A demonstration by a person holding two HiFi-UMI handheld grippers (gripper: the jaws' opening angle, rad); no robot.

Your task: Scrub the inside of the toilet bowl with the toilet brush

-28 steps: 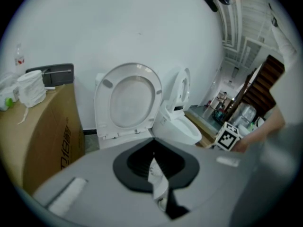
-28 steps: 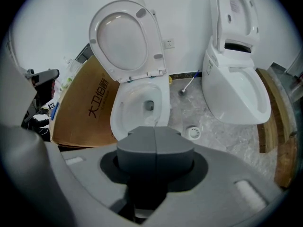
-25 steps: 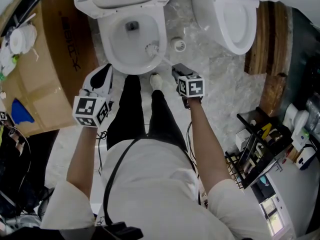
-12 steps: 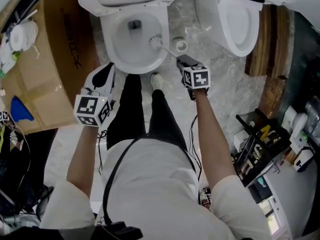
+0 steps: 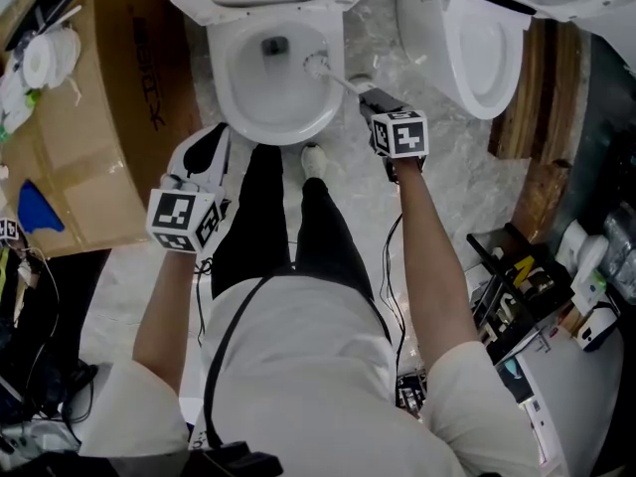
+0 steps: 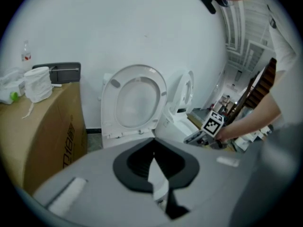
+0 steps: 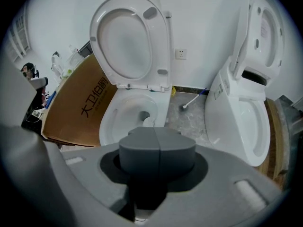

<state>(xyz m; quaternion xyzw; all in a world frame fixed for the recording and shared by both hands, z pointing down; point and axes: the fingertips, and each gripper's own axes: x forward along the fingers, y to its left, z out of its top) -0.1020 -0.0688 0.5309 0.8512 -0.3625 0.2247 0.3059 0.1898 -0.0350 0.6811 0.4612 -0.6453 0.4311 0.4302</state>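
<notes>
A white ceramic toilet bowl (image 5: pixel 256 102), seat raised, stands on the grey marbled floor (image 5: pixel 437 167). The right gripper (image 5: pixel 372 98), its jaws clamped on the thin handle, holds a white toilet brush (image 5: pixel 318 66). The brush's bristle head sits inside the bowl at the right inner wall, just beside the dark drain (image 5: pixel 274 45). The left gripper (image 5: pixel 204 149), its jaws drawn together on nothing, hangs near the bowl's front left rim. A brown cardboard box (image 5: pixel 109 117) stands to the left of the bowl and a second white toilet (image 5: pixel 467 53) to its right.
</notes>
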